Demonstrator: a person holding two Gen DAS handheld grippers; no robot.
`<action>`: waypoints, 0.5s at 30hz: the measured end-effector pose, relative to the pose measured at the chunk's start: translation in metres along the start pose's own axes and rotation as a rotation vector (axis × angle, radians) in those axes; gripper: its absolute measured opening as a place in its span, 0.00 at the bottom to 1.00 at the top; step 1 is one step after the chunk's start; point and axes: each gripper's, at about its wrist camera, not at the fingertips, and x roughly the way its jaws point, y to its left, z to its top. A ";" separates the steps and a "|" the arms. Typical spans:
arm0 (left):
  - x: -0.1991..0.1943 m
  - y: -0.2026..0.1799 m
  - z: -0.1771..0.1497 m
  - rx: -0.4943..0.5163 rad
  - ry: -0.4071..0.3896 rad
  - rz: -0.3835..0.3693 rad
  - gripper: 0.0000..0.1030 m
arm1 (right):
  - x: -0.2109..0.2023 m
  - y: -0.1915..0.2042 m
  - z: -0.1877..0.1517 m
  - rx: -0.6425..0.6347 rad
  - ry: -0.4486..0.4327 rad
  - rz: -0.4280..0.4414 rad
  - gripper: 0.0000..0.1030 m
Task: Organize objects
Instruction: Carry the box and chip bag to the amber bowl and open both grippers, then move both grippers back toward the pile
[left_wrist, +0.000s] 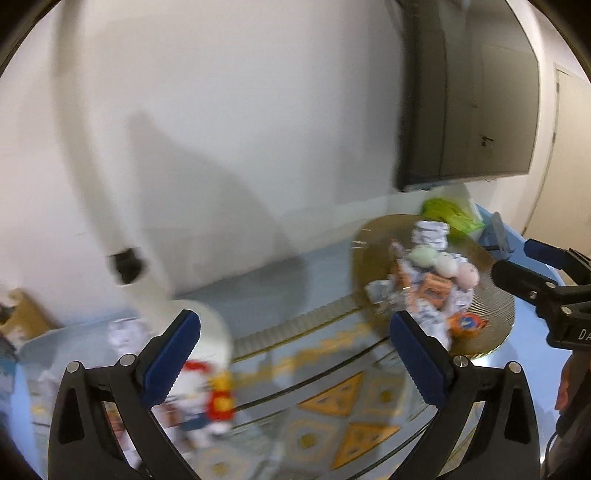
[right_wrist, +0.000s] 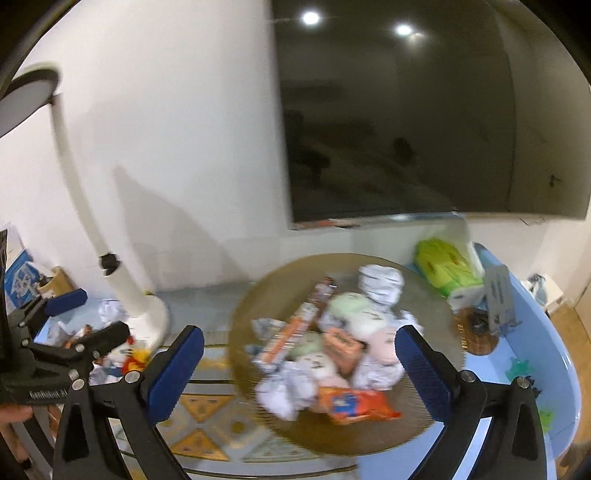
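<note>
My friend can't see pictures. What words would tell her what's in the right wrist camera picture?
A round golden woven tray on a light blue table is piled with crumpled white papers, pastel plush balls and an orange snack packet. The open right gripper hovers before it, holding nothing. A white desk lamp stands at left, a dark wall screen behind.

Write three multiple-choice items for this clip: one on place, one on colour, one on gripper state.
1. Where does the pile of snack packets and crumpled papers lie?
A. on the round gold tray
B. inside a drawer
C. on the floor

2. What colour are the gripper pads?
A. red
B. blue
C. white

3. How do both grippers stand?
A. shut on a packet
B. shut on nothing
C. open, holding nothing

Answers: A, the pile sits on the round gold tray. B, the pads are blue. C, the left gripper and right gripper show wide gaps.
</note>
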 end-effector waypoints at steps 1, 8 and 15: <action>-0.008 0.015 -0.002 -0.013 0.002 0.018 0.99 | -0.001 0.010 0.000 -0.008 0.000 0.013 1.00; -0.052 0.110 -0.050 -0.056 0.034 0.112 0.99 | 0.004 0.082 -0.022 -0.022 0.026 0.136 1.00; -0.042 0.168 -0.153 -0.149 0.177 0.039 0.99 | 0.030 0.139 -0.085 -0.037 0.135 0.236 1.00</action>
